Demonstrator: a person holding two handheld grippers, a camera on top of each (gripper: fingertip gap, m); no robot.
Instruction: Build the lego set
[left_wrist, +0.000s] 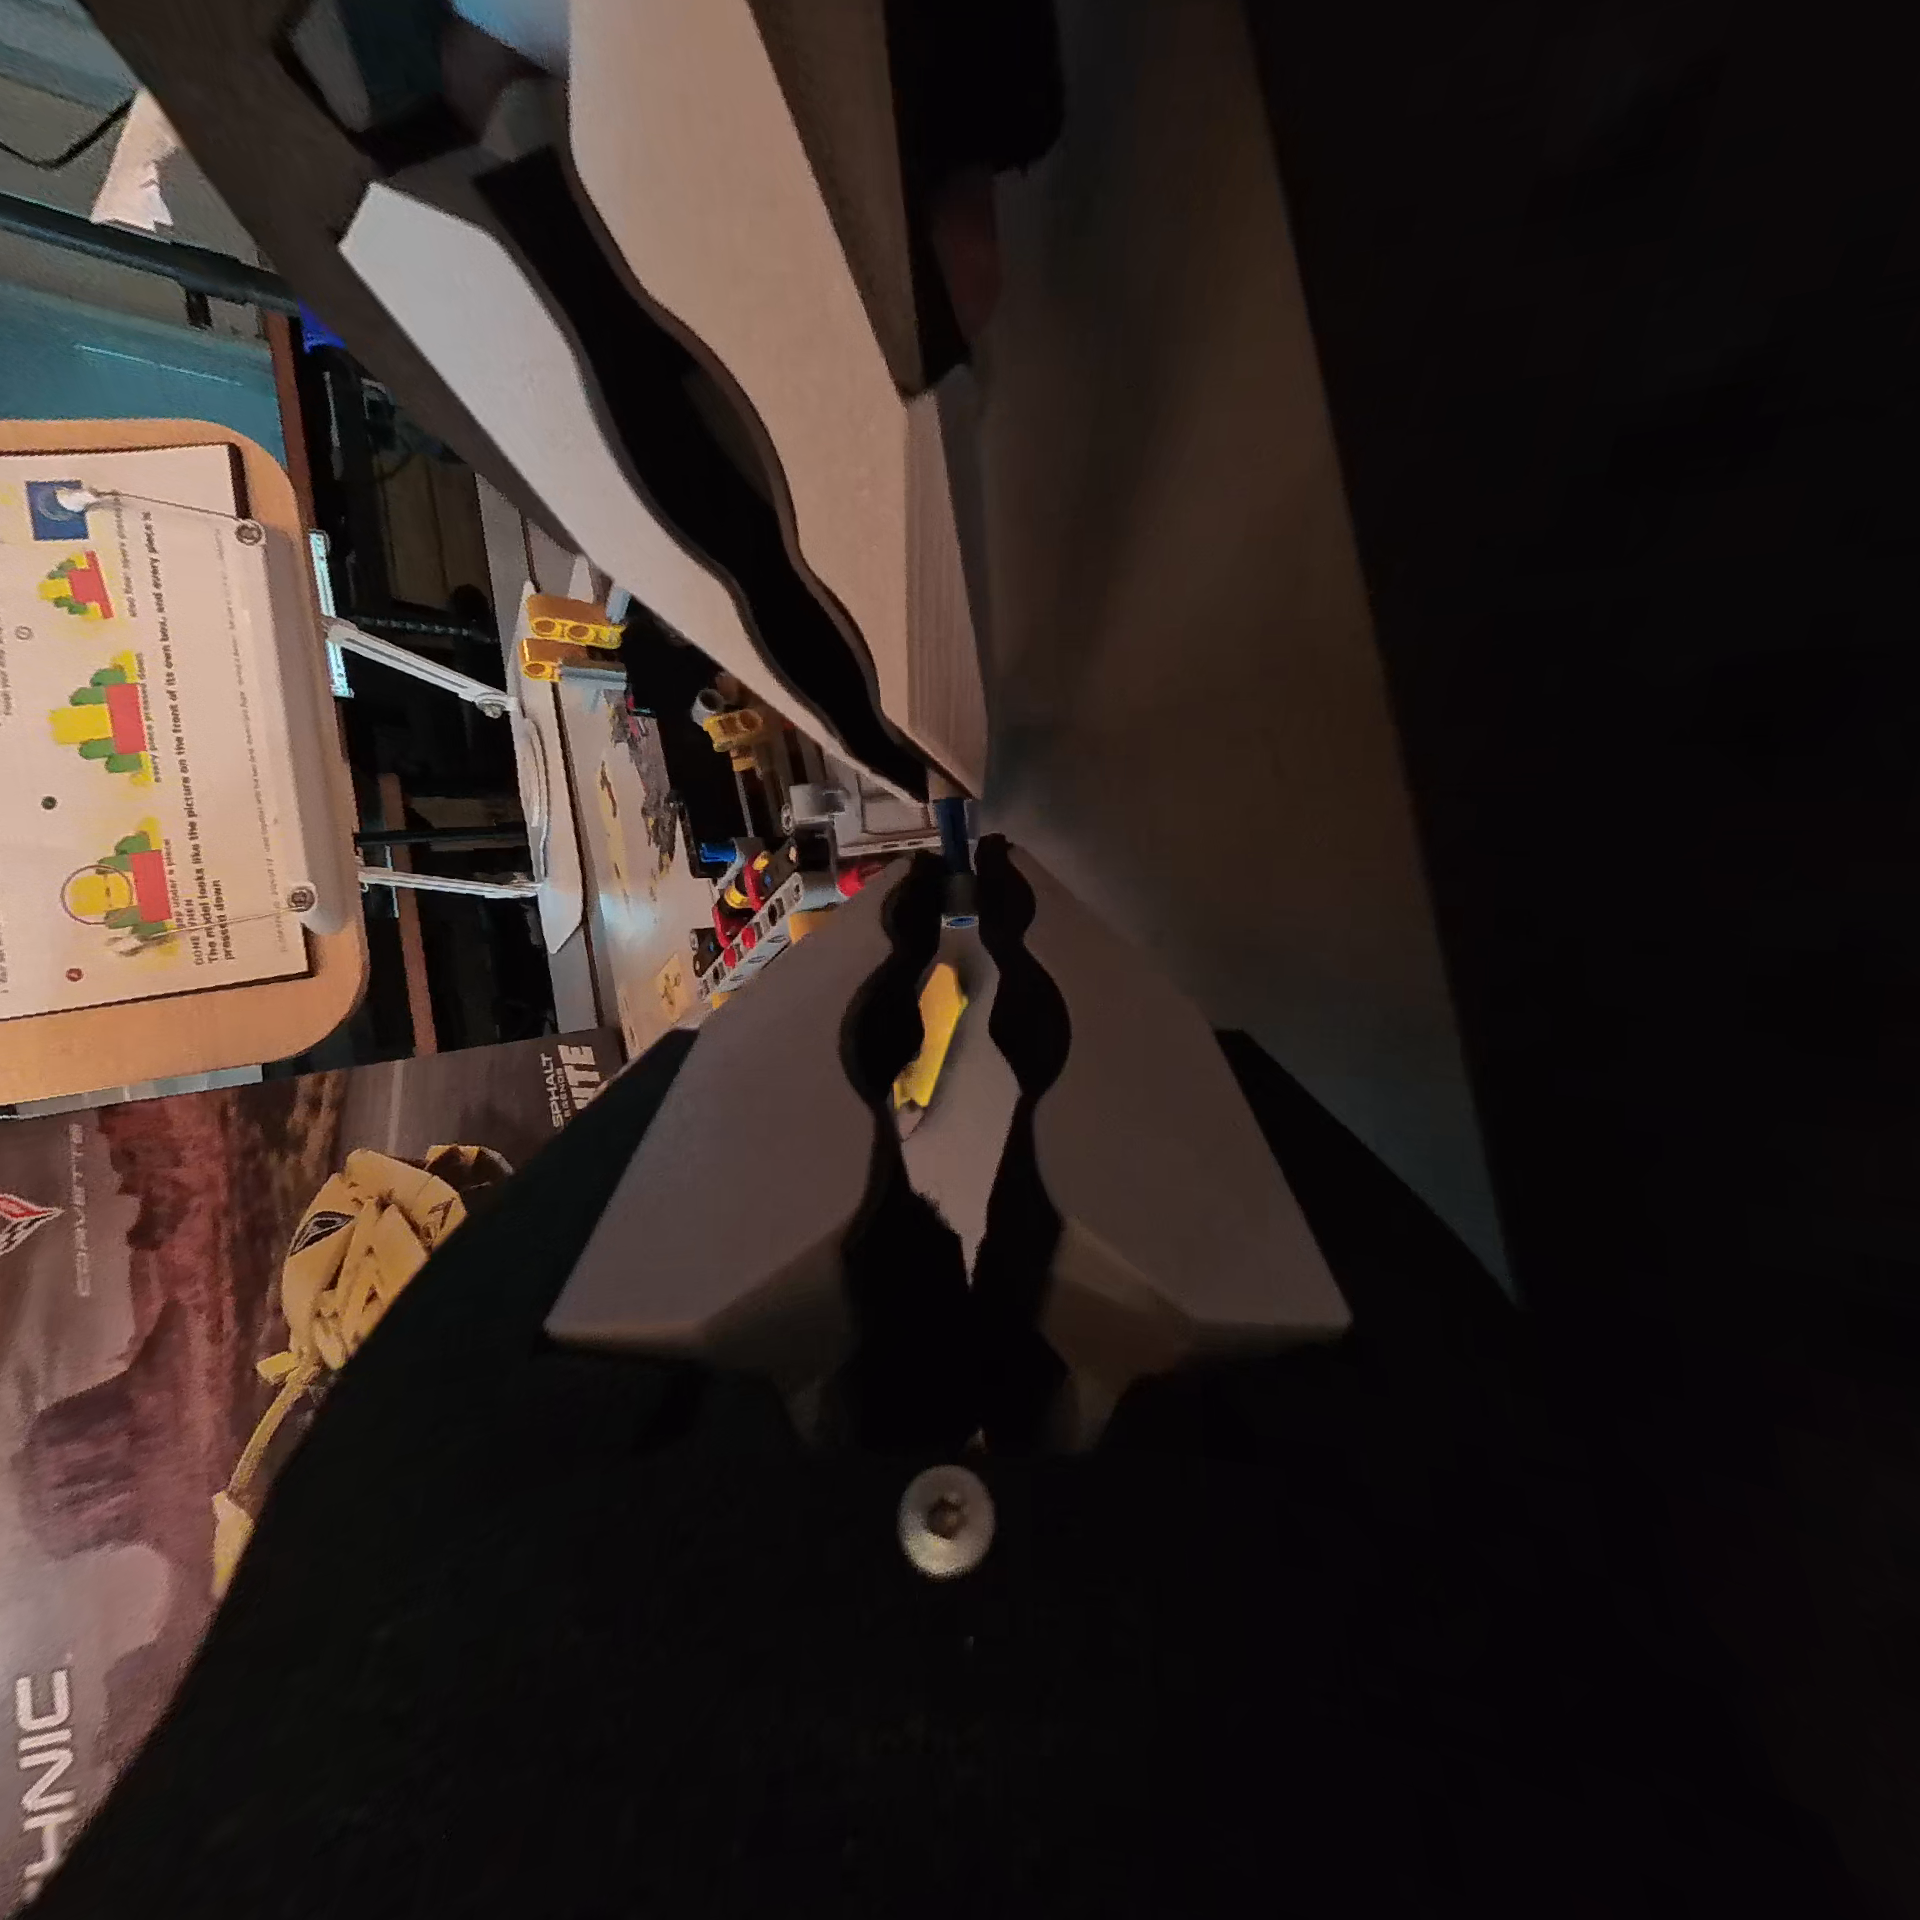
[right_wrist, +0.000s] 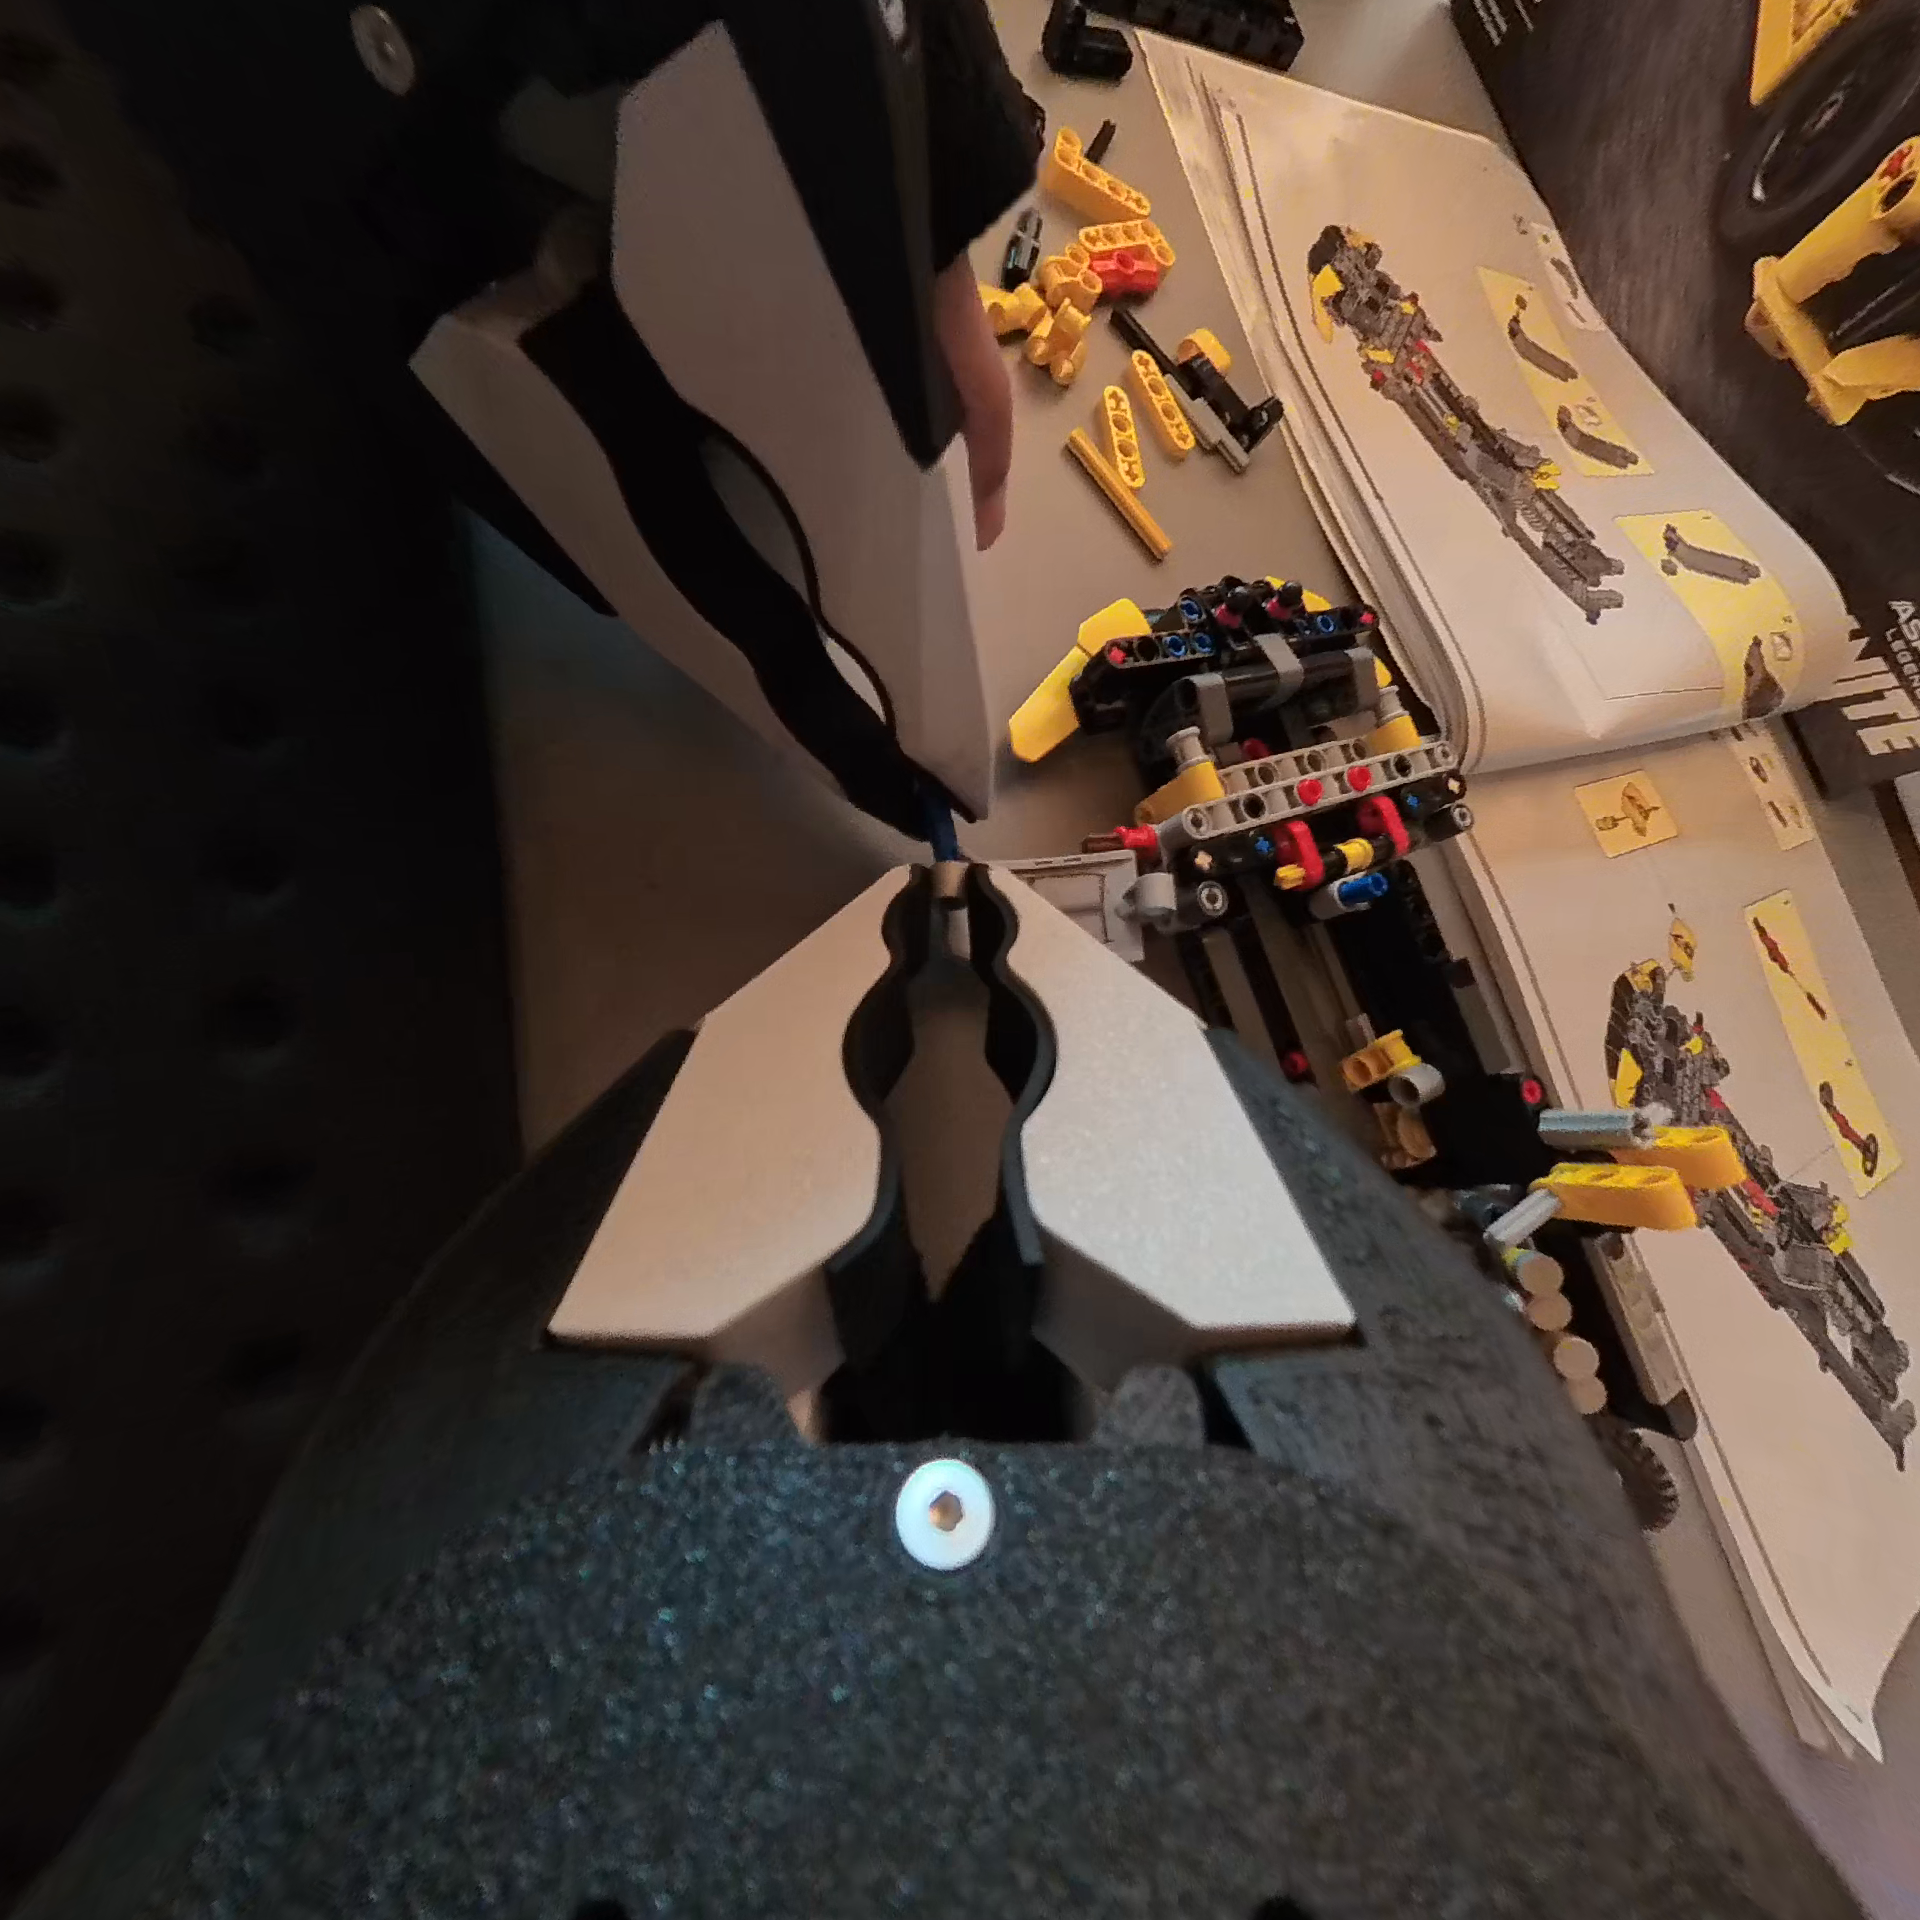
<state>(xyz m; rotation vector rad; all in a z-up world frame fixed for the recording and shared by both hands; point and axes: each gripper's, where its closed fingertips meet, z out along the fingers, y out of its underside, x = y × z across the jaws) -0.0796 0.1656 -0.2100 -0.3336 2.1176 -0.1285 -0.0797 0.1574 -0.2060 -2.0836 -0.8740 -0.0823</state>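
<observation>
My two grippers meet tip to tip above the table. My left gripper (left_wrist: 961, 883) is shut on a small black connector with a blue pin (left_wrist: 956, 891). My right gripper (right_wrist: 948, 883) is shut on the other end of the same small piece; the blue pin (right_wrist: 940, 831) shows between the two tips. The right gripper (left_wrist: 935, 800) enters the left wrist view from the upper left, and the left gripper (right_wrist: 935, 805) enters the right wrist view from above. The part-built black, grey and yellow lego model (right_wrist: 1299, 831) lies on the open instruction booklet (right_wrist: 1558, 416), just right of the tips; it also shows in the left wrist view (left_wrist: 758, 894).
Loose yellow, red and black lego pieces (right_wrist: 1112, 312) lie beyond the model. The set's box (left_wrist: 208, 1299) stands at the left, with a framed picture card (left_wrist: 135, 727) above it. A dark perforated surface (right_wrist: 156, 727) lies left of the table. A yellow part (left_wrist: 935, 1029) shows behind the left fingers.
</observation>
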